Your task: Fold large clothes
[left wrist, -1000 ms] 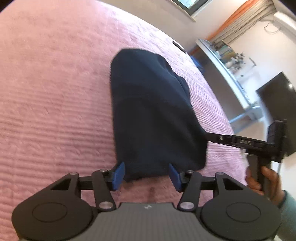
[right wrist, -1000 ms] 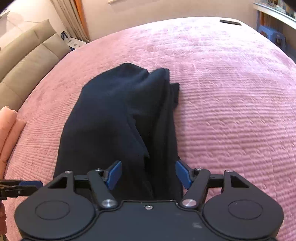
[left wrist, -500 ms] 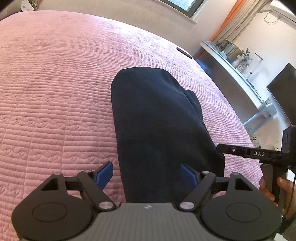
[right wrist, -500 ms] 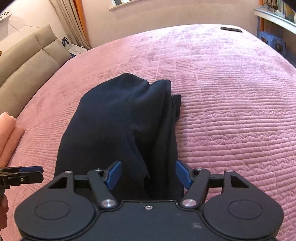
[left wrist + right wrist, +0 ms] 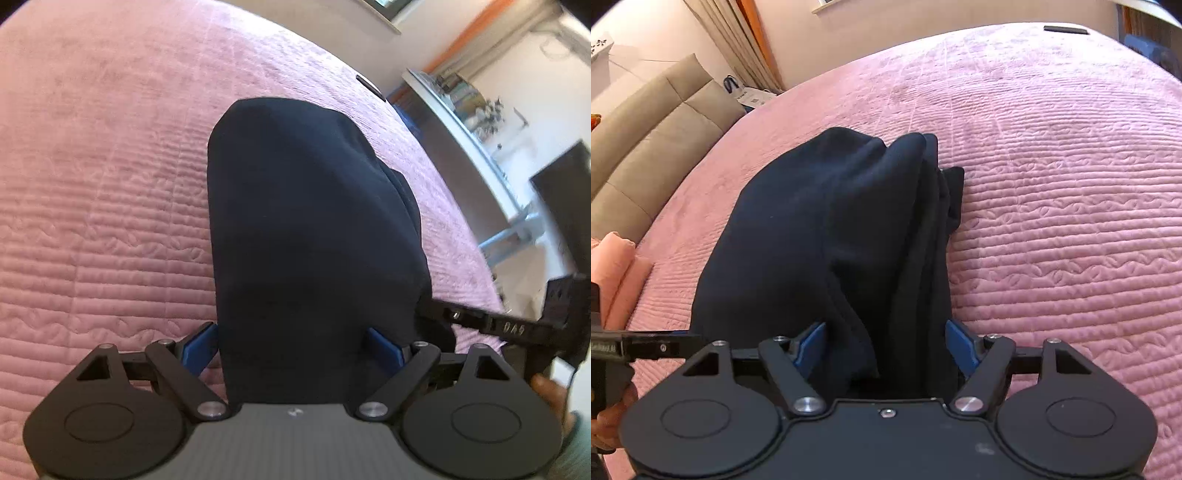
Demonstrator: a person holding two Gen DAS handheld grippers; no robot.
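Left wrist view: pink quilted bedspread [image 5: 110, 221] under dark folded garment [image 5: 306, 240].

A wide bed [image 5: 1052, 184] carries everything, covered by a pink quilted bedspread [image 5: 110, 206] stitched in fine parallel ribs with wavy bands. A dark navy garment [image 5: 812, 229], folded into a long narrow bundle, lies lengthwise on the spread near the bed's near edge, its folded layers showing along one side. A small flat black object [image 5: 1065, 29] rests by the far edge. A peach-coloured cloth [image 5: 617, 266] lies at the left edge.
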